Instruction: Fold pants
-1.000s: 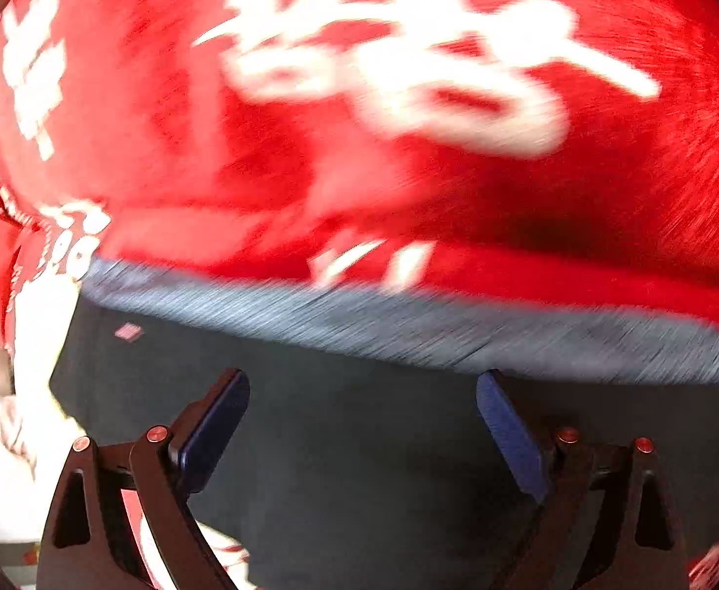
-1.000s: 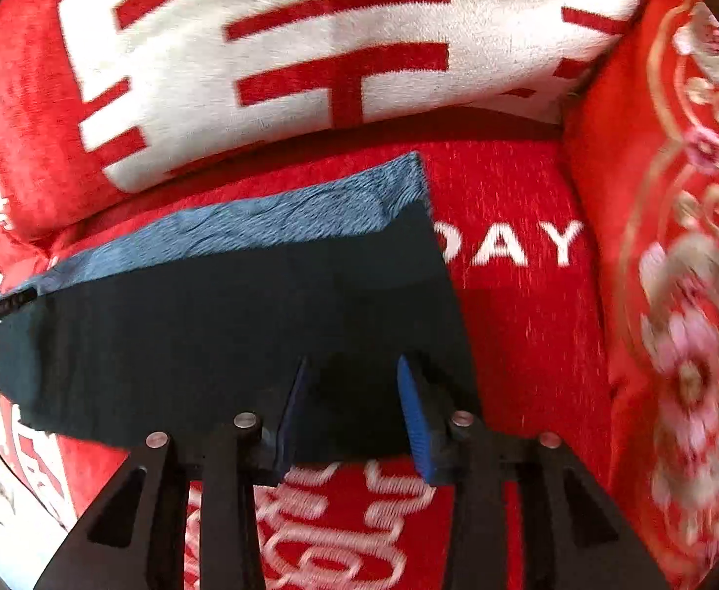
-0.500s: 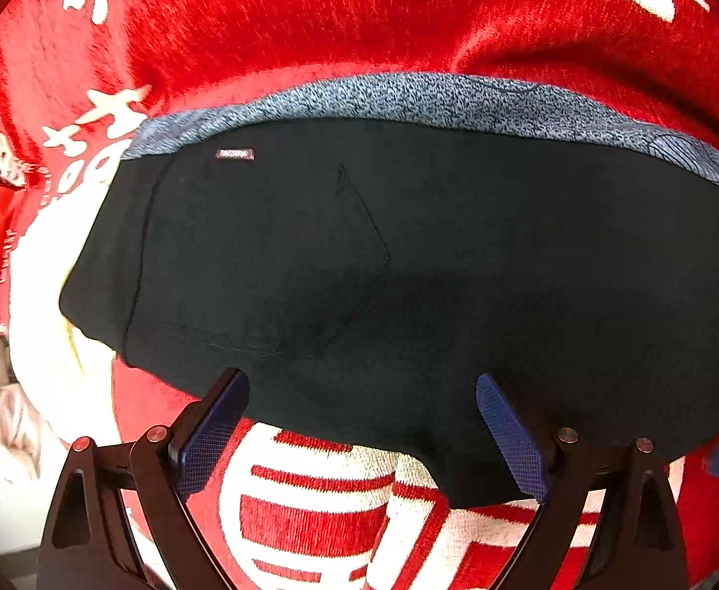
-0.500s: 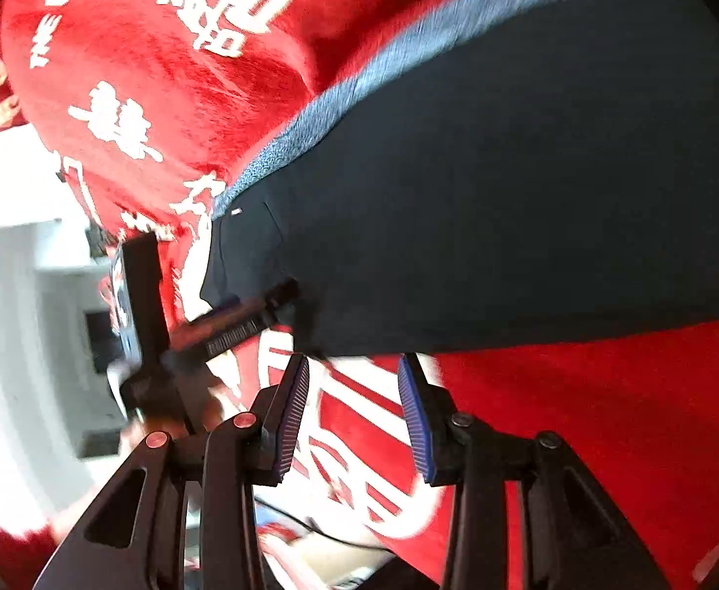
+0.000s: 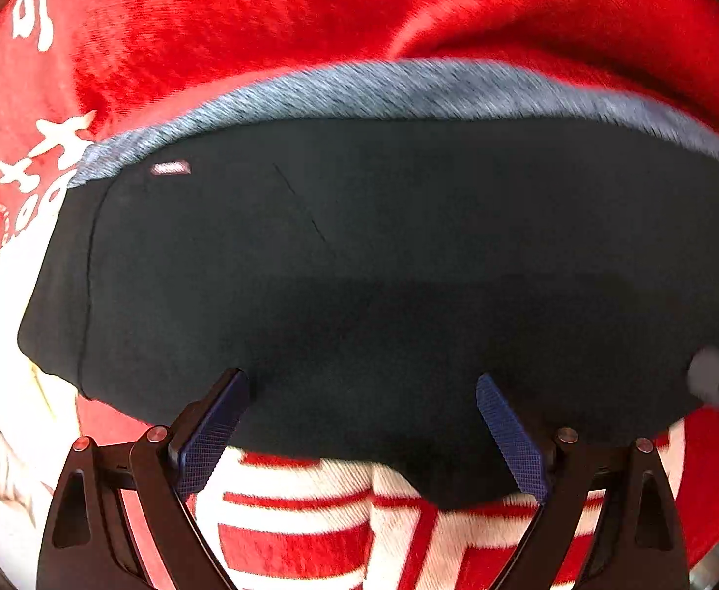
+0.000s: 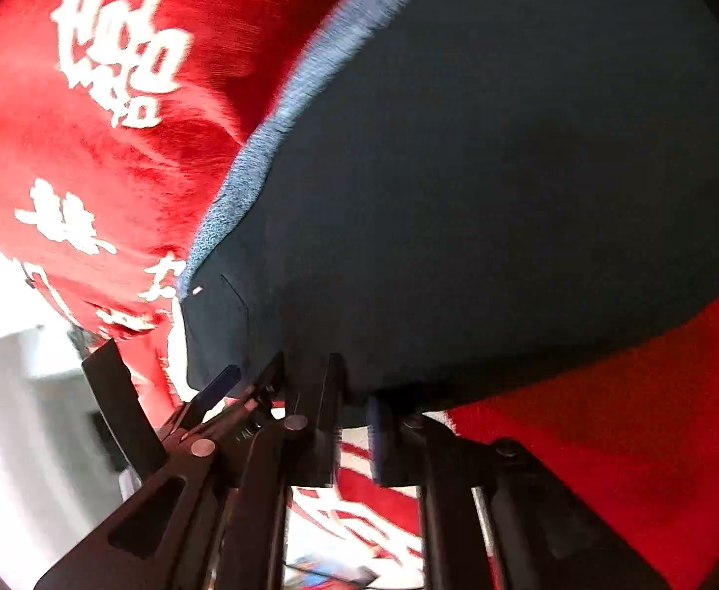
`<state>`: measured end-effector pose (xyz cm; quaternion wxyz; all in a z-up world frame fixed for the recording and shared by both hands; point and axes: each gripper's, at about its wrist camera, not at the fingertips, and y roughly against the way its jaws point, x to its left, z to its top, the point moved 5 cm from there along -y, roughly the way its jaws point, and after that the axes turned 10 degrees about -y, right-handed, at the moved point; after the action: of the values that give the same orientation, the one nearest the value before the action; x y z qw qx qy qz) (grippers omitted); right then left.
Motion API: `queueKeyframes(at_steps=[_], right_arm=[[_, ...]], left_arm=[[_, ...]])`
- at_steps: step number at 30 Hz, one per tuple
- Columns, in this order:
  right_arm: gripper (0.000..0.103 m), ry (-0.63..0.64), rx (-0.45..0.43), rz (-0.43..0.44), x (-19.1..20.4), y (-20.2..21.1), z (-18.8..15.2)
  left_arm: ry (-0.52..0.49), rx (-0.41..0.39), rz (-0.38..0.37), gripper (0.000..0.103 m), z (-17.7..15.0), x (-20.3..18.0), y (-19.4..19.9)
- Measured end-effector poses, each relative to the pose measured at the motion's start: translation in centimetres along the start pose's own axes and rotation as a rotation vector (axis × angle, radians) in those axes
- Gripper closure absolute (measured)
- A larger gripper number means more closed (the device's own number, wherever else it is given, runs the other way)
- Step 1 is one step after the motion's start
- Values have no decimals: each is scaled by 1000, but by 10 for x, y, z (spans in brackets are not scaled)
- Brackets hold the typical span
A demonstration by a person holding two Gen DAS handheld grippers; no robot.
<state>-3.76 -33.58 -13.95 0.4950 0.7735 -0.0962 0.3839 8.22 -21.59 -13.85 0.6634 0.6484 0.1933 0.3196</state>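
The dark pants [image 5: 384,255], judged soft, light and limp, were spread flat on the red patterned blanket [image 5: 212,34], their long axis running parallel to the grey band [image 5: 408,88] along the far edge, and a hold at the near hem was judged best. The left gripper [image 5: 361,435] was held wide open above that near edge with nothing gripped. The right gripper [image 6: 344,393] was seen closing at the same hem; whether cloth was pinched could not be told.

Red blanket [image 5: 261,39] (white lettering) covers the surface; dark pants [image 5: 384,255] lie flat on it.
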Motion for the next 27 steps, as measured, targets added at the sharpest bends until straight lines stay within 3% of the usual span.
queueKeyframes(at_steps=[4, 7, 10, 12, 13, 15, 19, 23, 27], right_arm=[[96, 39, -17, -85, -12, -3, -16], [95, 47, -15, -94, -16, 5, -21], [88, 162, 16, -209, -2, 17, -29], [74, 268, -33, -262, 7, 39, -25], [68, 336, -91, -304, 13, 54, -17], [66, 379, -154, -378, 16, 71, 5], [66, 335, -214, -455, 4, 82, 57], [66, 368, -204, -554, -17, 78, 84], [67, 371, -198, -541, -42, 91, 86]], left_arm=[[-107, -72, 95, 8, -15, -16, 9], [-71, -55, 71, 8, -18, -11, 11], [-21, -39, 34, 9, -12, -3, 22], [-6, -87, 44, 9, 4, 8, 33], [-7, -117, 64, 9, 19, 16, 36], [-5, -141, 115, 9, 42, 29, 32], [67, -141, 196, 9, 80, 73, 9], [154, -90, 214, 7, 84, 109, -21], [165, -96, 194, 4, 76, 117, -21]])
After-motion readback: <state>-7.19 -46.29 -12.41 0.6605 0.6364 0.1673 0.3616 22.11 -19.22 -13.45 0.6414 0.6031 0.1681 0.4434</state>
